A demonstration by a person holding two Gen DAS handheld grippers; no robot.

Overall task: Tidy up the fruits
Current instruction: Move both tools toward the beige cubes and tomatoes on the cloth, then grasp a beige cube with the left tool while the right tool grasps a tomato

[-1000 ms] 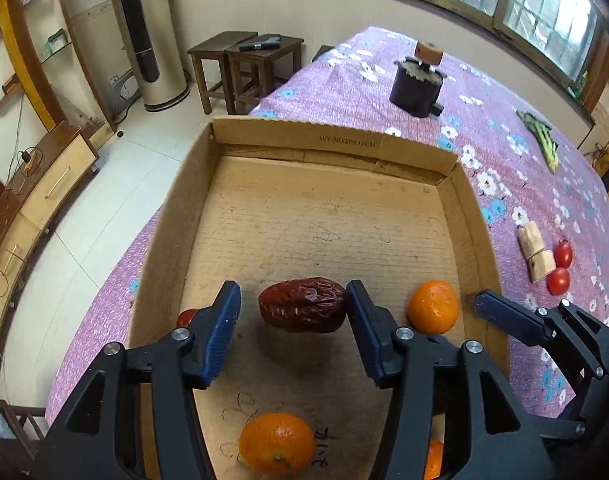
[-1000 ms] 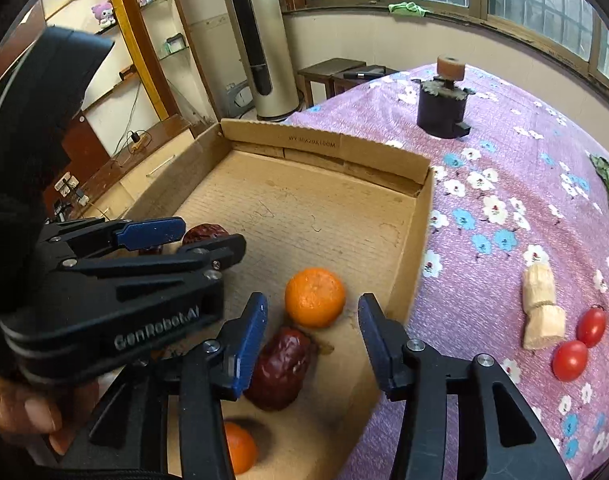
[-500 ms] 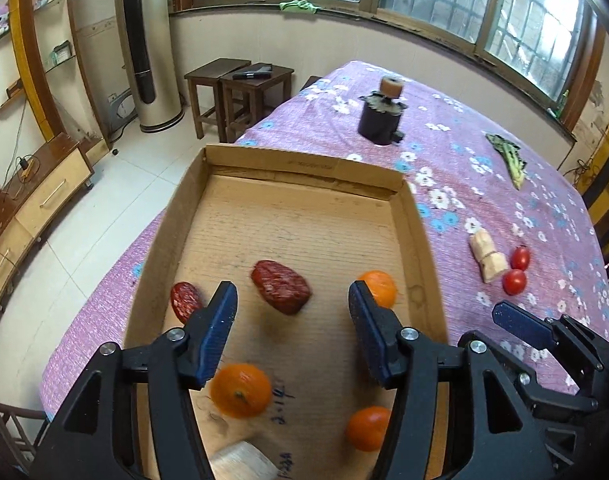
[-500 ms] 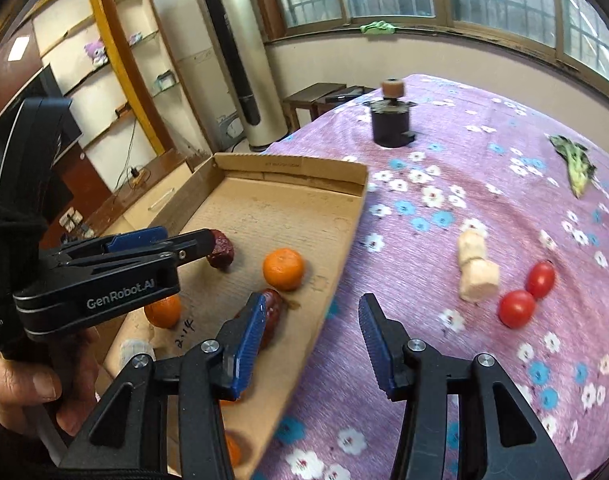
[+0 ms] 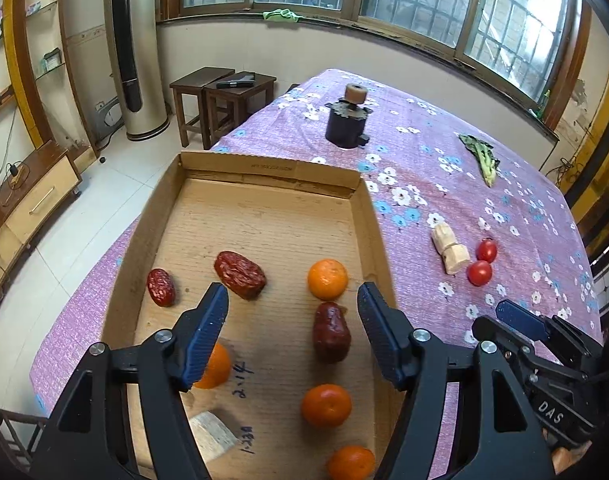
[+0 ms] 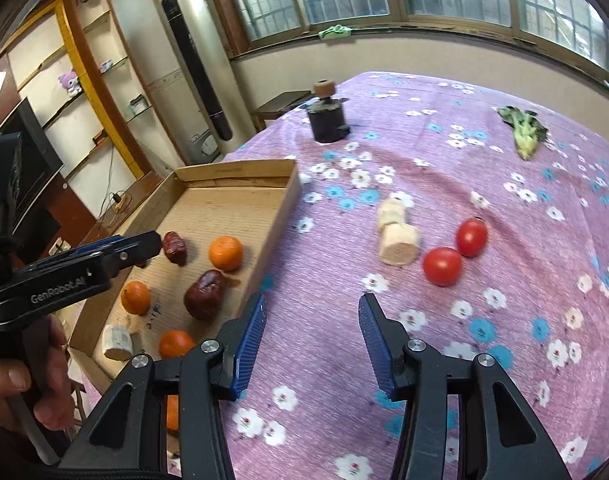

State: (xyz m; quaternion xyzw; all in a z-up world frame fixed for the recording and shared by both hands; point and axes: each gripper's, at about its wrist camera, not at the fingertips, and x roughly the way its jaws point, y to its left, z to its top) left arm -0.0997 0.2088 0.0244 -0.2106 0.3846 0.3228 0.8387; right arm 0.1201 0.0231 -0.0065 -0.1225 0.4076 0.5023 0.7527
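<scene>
A shallow cardboard box (image 5: 368,216) (image 6: 280,200) on the purple flowered cloth holds three dark red dates (image 5: 239,274) (image 5: 161,287) (image 5: 331,332) and several oranges (image 5: 327,279) (image 6: 225,253). My left gripper (image 5: 292,332) hovers above the box with its jaws opening and nothing between them. Over bare cloth to the right of the box, my right gripper (image 6: 312,344) stands open and empty. Two red tomatoes (image 6: 442,266) (image 6: 471,237) and a pale cut root piece (image 6: 398,232) lie on the cloth ahead of it.
A dark round pot with a knobbed lid (image 5: 346,122) stands at the far end of the table. A leafy green vegetable (image 6: 522,130) lies at the far right. Another pale root piece (image 5: 212,436) sits in the box's near corner. A hand (image 6: 20,384) holds the left gripper's handle.
The left gripper let go of the date, which now lies in the box, and rose back with jaws wider. The right gripper swung from over the box out to the cloth.
</scene>
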